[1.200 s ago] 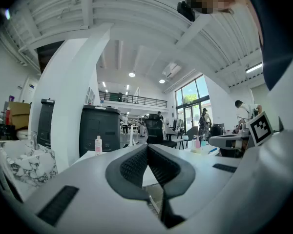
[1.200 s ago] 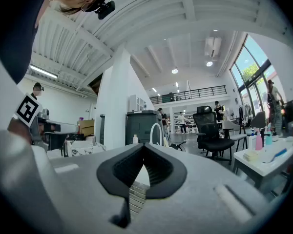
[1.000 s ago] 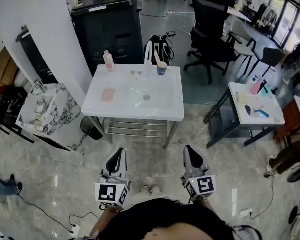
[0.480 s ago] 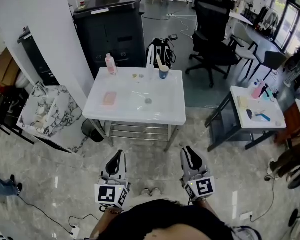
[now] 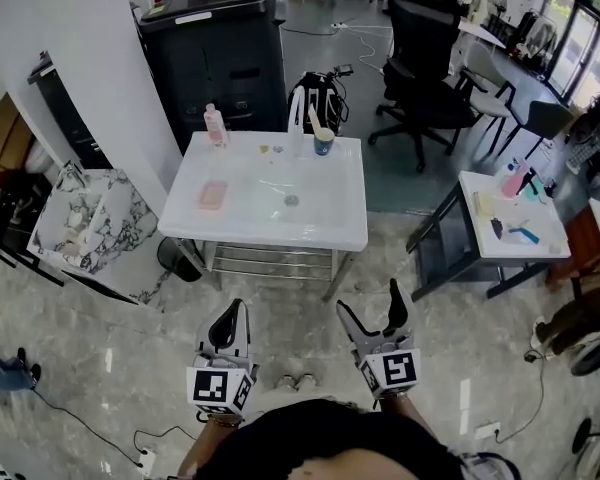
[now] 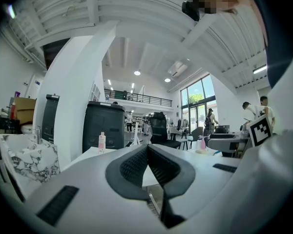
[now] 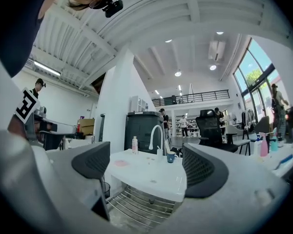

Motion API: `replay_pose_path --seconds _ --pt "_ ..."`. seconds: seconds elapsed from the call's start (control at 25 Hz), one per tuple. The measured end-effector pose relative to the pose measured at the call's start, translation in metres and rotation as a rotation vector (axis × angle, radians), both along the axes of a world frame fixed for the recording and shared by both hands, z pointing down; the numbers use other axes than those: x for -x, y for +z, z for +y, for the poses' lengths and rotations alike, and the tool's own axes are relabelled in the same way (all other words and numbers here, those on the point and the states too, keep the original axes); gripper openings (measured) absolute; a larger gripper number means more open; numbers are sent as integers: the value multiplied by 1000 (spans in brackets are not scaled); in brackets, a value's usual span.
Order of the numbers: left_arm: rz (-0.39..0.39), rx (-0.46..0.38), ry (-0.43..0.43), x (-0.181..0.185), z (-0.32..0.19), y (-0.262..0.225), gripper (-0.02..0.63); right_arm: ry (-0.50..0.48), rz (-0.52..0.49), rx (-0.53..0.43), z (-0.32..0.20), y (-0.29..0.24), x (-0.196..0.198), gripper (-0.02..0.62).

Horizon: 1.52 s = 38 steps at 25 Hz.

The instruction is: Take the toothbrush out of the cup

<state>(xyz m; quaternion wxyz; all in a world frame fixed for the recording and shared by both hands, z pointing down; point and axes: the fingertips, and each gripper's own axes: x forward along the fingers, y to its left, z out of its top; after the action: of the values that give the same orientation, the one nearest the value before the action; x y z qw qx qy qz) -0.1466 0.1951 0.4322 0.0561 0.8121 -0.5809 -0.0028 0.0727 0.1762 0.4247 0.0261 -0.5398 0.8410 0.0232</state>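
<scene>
1. As the person stands back from the white sink table (image 5: 262, 234), the right gripper (image 5: 370, 306) has just been spreading its jaws to full width, with nothing between them. The left gripper (image 5: 232, 314) is held level beside it, jaws pressed together and empty.
2. Far ahead of both grippers, well out of reach, the blue cup (image 5: 323, 142) sits at the table's far edge beside the faucet (image 5: 297, 108). The toothbrush (image 5: 315, 119) stands in it, leaning.
3. The step in hand looks like the approach, and the toothbrush has not yet been touched. The next move likely calls for closing the gap, bringing the open right gripper to the handle above the cup's rim, pinching it and lifting it clear. The left gripper may be needed to steady the cup.
4. The head view alone shows both grippers and the floor between them and the table. The right gripper view frames the cup and toothbrush between its parted jaws. The left gripper view shows its meeting pads (image 6: 136, 164) and a pink bottle (image 6: 101, 142) ahead to their left, but the cup cannot be picked out there.
</scene>
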Motion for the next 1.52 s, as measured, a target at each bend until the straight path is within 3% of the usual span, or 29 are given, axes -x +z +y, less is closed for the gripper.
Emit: replay_pose_path --seconds 0.24,0.44,0.68,1.08,1.52 --pt "-56 -18 8 -14 -11 1 2 -27 -9 27 -10 10 -5 442" --pt "-7 -19 -7 -23 -28 0 2 -72 14 40 -22 16 -7 443" --pt "-10 -14 -38 -26 -34 5 2 -96 33 32 -37 20 -14 443" --pt "-8 9 -63 -17 -43 18 2 -102 61 99 -49 40 -22 442" --pt "-15 -4 -26 -12 -114 10 2 -112 13 105 -111 38 -13 442"
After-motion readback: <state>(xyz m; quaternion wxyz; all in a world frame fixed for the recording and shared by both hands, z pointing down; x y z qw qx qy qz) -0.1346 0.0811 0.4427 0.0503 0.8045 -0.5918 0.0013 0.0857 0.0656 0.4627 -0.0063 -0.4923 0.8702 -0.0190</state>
